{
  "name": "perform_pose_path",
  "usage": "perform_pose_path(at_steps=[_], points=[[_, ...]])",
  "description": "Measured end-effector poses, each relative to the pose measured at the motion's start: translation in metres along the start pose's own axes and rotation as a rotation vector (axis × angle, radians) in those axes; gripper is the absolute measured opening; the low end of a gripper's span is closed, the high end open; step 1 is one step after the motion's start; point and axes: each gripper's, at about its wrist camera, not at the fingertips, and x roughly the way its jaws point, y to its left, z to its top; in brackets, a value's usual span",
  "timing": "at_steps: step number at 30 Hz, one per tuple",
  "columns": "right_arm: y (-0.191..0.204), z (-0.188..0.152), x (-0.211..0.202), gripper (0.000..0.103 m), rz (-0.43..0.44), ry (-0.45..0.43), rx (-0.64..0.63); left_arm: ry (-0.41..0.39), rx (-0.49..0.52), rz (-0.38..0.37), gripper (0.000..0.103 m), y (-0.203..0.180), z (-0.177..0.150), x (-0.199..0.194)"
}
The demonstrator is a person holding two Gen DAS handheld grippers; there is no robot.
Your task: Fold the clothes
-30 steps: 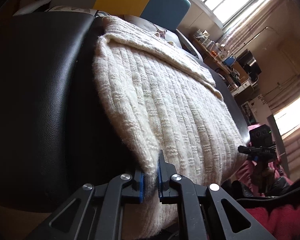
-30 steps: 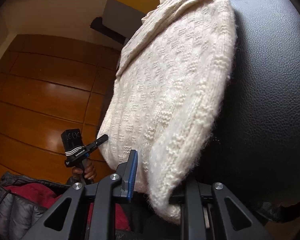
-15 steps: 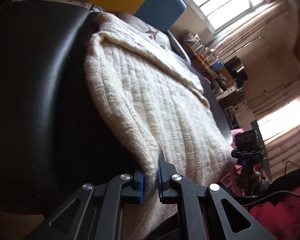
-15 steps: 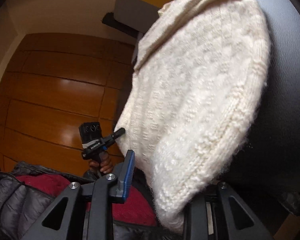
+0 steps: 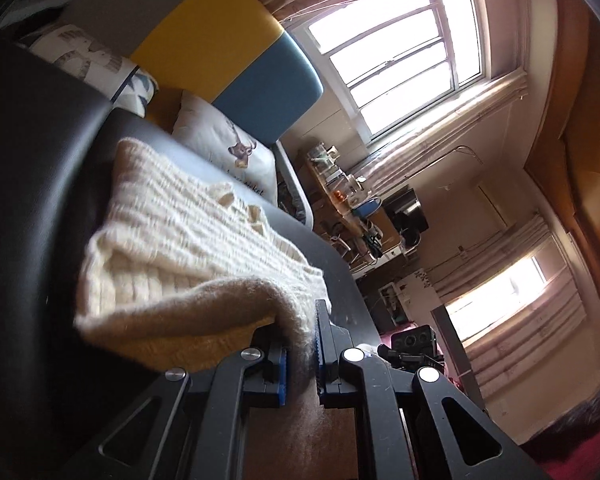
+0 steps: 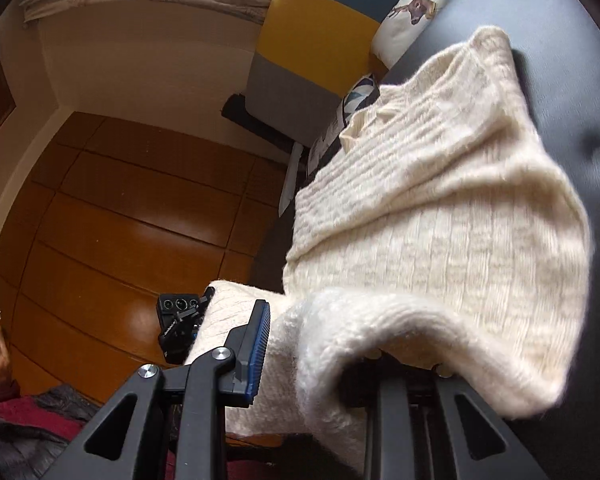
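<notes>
A cream knitted sweater (image 5: 188, 240) lies on a black leather surface (image 5: 28, 160), with its near hem lifted and curled over the rest. My left gripper (image 5: 300, 356) is shut on that hem, which passes between the blue pads. In the right wrist view the same sweater (image 6: 440, 216) rises from my right gripper (image 6: 316, 360), which is shut on a thick bunch of the hem. The right gripper's blue pad (image 6: 258, 344) shows on the left; the other finger is hidden under the knit. Each gripper appears in the other's view: the left gripper (image 6: 180, 328) and the right gripper (image 5: 414, 344).
Two printed pillows (image 5: 228, 148) (image 5: 96, 64) lean on a yellow and blue headboard (image 5: 220, 40) at the far end. A cluttered desk (image 5: 360, 208) stands under the windows. Wooden wall panels (image 6: 100, 220) fill the left. A person's red and dark jacket (image 6: 20, 432) is close by.
Both grippers have raised the sweater's near hem off the edge and carried it up and forward over the garment. The hanging part now curls above the leather surface.
</notes>
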Motion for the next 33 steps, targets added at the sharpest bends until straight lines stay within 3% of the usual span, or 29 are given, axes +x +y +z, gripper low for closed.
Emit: perform_pose_path(at_steps=[4,9,11,12,17,22,24,25,26,28,29,31,33], points=[[-0.018,0.052,0.015,0.027,-0.052,-0.03,0.029,-0.004,-0.048,0.023,0.01,0.031,0.052,0.049],[-0.068,0.1,0.033,0.025,-0.137,-0.057,0.134,0.053,-0.163,0.203,0.01,0.099,0.085,0.112],[-0.082,0.101,0.038,0.01,-0.158,-0.035,0.139,0.096,-0.163,0.236,0.01,0.112,0.078,0.121],[-0.084,0.098,0.037,0.008,-0.153,-0.036,0.136,0.099,-0.148,0.233,0.01,0.112,0.073,0.118],[-0.085,0.081,0.028,0.008,-0.123,-0.026,0.12,0.125,-0.108,0.229,0.01,0.106,0.047,0.1],[-0.075,0.064,0.027,0.008,-0.132,0.078,0.102,0.169,-0.116,0.235,0.009,0.09,0.01,0.072],[-0.068,0.059,0.026,0.009,-0.134,0.116,0.101,0.172,-0.15,0.218,0.009,0.086,0.0,0.059],[-0.063,0.058,0.025,0.015,-0.124,0.124,0.098,0.172,-0.168,0.205,0.009,0.083,-0.004,0.052],[-0.059,0.059,0.025,0.015,-0.085,0.133,0.109,0.159,-0.195,0.165,0.009,0.08,-0.003,0.047],[-0.051,0.065,0.026,0.028,0.002,0.133,0.149,0.133,-0.253,0.082,0.01,0.075,0.001,0.037],[-0.05,0.07,0.024,0.033,0.027,0.099,0.173,0.112,-0.303,0.018,0.011,0.075,0.007,0.035],[-0.06,0.082,0.017,0.034,0.089,-0.015,0.261,0.045,-0.427,-0.101,0.012,0.084,0.015,0.033],[-0.081,0.093,0.016,0.05,0.12,-0.143,0.387,-0.047,-0.596,-0.168,0.015,0.107,0.019,0.035]])
